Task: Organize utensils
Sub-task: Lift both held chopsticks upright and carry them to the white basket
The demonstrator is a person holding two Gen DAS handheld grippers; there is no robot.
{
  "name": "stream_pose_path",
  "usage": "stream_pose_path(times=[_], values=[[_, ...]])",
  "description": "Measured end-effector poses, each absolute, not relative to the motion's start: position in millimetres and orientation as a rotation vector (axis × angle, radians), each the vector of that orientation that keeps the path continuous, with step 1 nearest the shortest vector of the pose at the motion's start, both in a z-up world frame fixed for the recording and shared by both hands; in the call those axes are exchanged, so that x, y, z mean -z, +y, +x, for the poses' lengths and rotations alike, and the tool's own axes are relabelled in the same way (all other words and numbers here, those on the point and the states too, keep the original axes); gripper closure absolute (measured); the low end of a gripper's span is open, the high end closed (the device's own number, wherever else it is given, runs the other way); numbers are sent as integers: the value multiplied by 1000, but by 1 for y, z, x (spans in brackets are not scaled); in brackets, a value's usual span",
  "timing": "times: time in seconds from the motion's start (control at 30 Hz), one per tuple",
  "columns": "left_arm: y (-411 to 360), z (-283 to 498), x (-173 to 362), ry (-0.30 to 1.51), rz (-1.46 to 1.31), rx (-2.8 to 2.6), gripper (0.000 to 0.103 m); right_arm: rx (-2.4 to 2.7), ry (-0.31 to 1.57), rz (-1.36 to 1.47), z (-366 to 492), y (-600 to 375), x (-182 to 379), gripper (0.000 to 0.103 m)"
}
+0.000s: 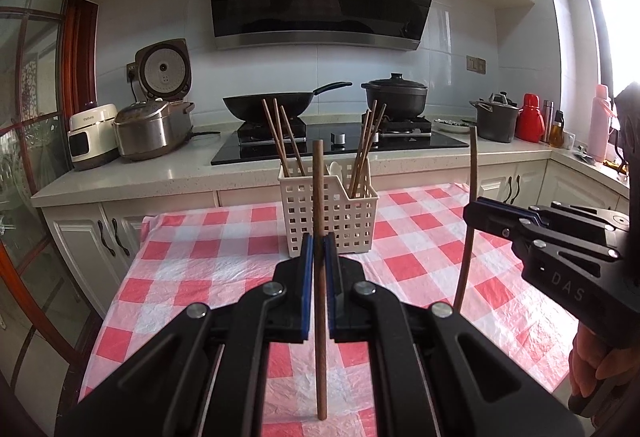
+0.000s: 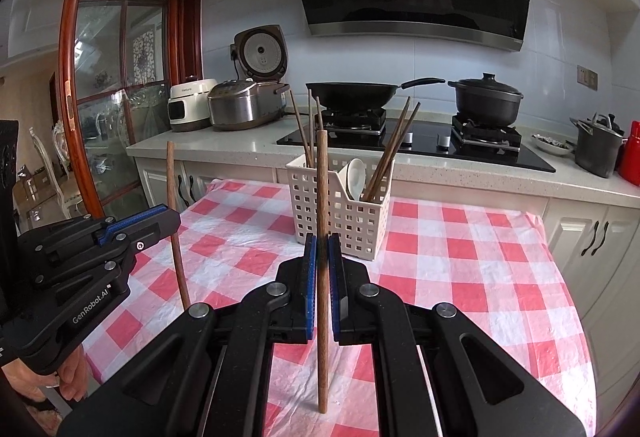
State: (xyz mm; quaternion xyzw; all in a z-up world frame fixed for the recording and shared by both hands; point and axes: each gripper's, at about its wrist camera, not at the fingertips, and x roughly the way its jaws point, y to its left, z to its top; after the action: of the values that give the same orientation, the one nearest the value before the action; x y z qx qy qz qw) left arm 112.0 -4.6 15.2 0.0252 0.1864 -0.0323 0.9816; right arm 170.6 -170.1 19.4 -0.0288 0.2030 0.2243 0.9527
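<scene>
My left gripper is shut on a brown wooden chopstick, held upright above the table. My right gripper is shut on a second chopstick, also upright. Each gripper shows in the other's view: the right gripper with its chopstick at the right, the left gripper with its chopstick at the left. Ahead stands a white perforated utensil basket, also in the right wrist view. It holds several chopsticks at both ends and a white spoon in the middle.
The table has a red-and-white checked cloth. Behind it runs a counter with a stove, a wok, a black pot, rice cookers at the left, and a pot and bottles at the right.
</scene>
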Motion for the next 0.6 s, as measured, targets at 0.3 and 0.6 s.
stream_pose_path(times=[0.3,0.6], values=[[-3,116,-16,366,51,60,97,-458,398,-61,168,-169,-18,97],[-9,116,-23,345,69,67,97,-456,386,-32,171,-172,-20,97]])
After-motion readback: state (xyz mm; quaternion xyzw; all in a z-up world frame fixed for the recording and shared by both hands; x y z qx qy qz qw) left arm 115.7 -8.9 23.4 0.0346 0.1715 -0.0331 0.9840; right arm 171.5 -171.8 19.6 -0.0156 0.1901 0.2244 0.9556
